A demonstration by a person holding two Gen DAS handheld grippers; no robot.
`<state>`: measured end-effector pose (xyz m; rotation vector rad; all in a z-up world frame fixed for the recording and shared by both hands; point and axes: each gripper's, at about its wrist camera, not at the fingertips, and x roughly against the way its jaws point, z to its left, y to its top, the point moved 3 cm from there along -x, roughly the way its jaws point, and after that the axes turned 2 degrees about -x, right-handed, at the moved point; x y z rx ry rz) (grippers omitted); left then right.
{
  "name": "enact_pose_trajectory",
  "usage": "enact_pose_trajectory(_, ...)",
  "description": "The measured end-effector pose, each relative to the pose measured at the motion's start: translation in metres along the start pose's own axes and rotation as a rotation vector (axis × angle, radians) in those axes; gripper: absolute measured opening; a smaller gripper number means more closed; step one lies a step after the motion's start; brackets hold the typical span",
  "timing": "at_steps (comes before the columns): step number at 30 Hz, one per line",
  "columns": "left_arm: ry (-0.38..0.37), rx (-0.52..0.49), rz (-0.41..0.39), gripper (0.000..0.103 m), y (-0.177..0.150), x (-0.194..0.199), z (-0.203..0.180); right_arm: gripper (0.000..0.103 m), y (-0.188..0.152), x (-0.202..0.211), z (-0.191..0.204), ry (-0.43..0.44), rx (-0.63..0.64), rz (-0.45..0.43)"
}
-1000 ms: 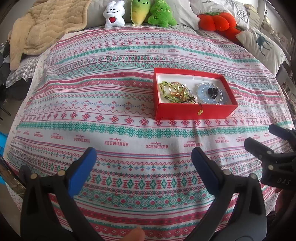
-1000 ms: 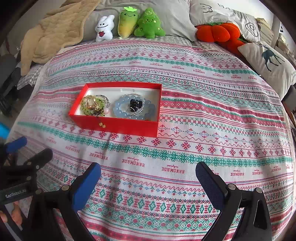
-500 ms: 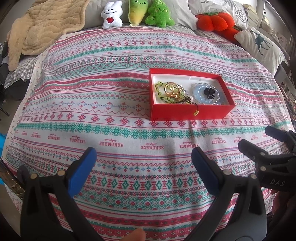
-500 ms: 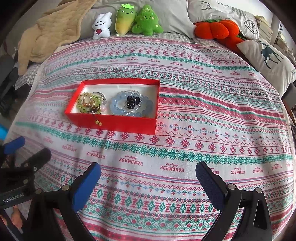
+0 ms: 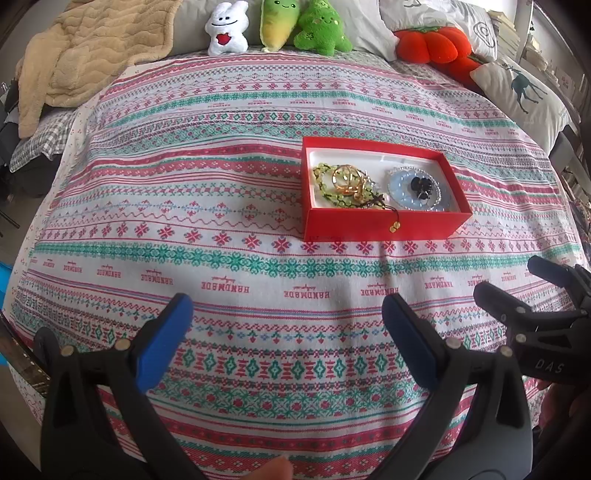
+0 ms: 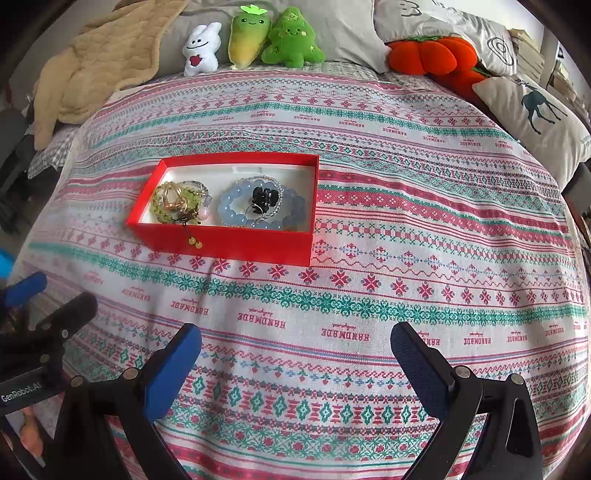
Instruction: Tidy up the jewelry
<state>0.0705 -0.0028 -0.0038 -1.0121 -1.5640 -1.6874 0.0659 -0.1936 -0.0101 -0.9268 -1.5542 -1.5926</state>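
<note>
A red box sits open on a bed covered by a patterned bedspread in red, green and white bands printed with the word HANDMADE. Its white lining holds two clusters of jewelry. On the left lies a tangle of a green beaded bracelet and gold rings, with a dark cord ending in two small yellow beads hanging over the front wall of the box. On the right a pale blue beaded bracelet encircles a black beaded piece.

The left hand-held gripper hovers over the bedspread near the foot of the bed, its blue-padded jaws spread wide and empty, well short of the box. The right hand-held gripper is likewise wide open and empty, beside the left one, with the box ahead and to its left.

Along the head of the bed stand a white plush rabbit, a yellow-green plush, a green tree plush and an orange pumpkin cushion. A tan blanket lies at the far left corner, a deer-print pillow at the far right.
</note>
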Motion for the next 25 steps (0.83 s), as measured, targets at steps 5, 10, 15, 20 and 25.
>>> enact_pose_trajectory(5,0.001,0.001,0.0,0.102,0.0,0.0,0.0,0.103,0.0,0.0,0.0,0.0,0.002,0.001)
enact_pose_trajectory(10,0.002,0.004,0.0,0.102,0.0,0.001,0.001,0.103,0.0,0.0,0.0,0.001,0.001,0.001)
enact_pose_trajectory(15,0.001,0.003,0.001,0.102,0.0,0.0,0.0,0.103,0.0,0.0,0.0,0.0,0.001,0.001)
enact_pose_trajectory(20,-0.008,0.0,0.007,0.102,-0.002,0.0,-0.001,0.103,-0.001,0.001,0.0,0.001,0.005,-0.001)
enact_pose_trajectory(25,-0.001,0.016,-0.013,0.102,-0.012,0.008,0.002,0.103,-0.01,0.006,0.004,-0.002,0.022,0.004)
